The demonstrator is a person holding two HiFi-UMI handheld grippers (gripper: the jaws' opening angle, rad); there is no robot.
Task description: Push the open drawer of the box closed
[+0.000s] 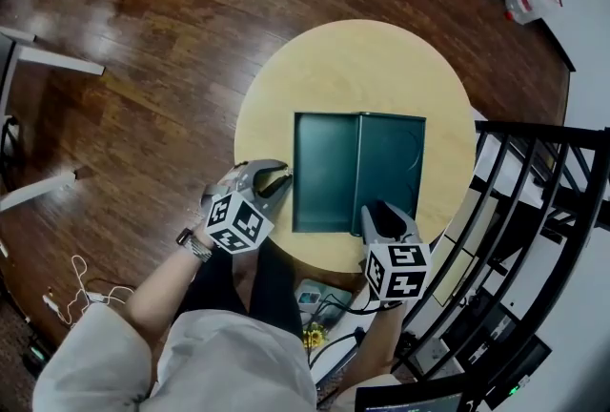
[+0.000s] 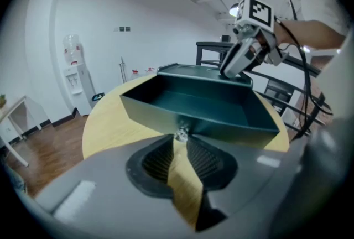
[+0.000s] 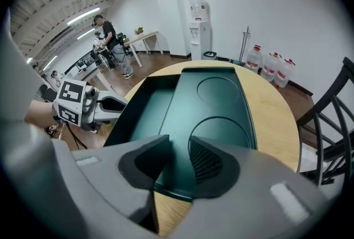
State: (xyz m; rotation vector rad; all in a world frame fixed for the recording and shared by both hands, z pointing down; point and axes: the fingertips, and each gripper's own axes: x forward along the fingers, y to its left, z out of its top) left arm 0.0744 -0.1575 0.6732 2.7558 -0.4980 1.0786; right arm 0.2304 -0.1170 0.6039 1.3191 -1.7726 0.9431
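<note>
The box (image 1: 393, 167) sits in the middle of the round table (image 1: 362, 67) with its drawer (image 1: 324, 172) pulled out to my left, so the job isn't started. My left gripper (image 1: 276, 181) is at the drawer front, its jaws narrowed onto the small metal knob (image 2: 181, 134) and, as far as I can judge, pinching it. My right gripper (image 1: 386, 215) hangs at the near end of the box with its jaws wide apart, gripping nothing. That's my worry: nothing braces the box, so a push on the knob could slide the whole thing towards the far side of the table instead of closing the drawer. A push that isn't square could also skew the drawer and jam it, or slip off the tiny knob.
</note>
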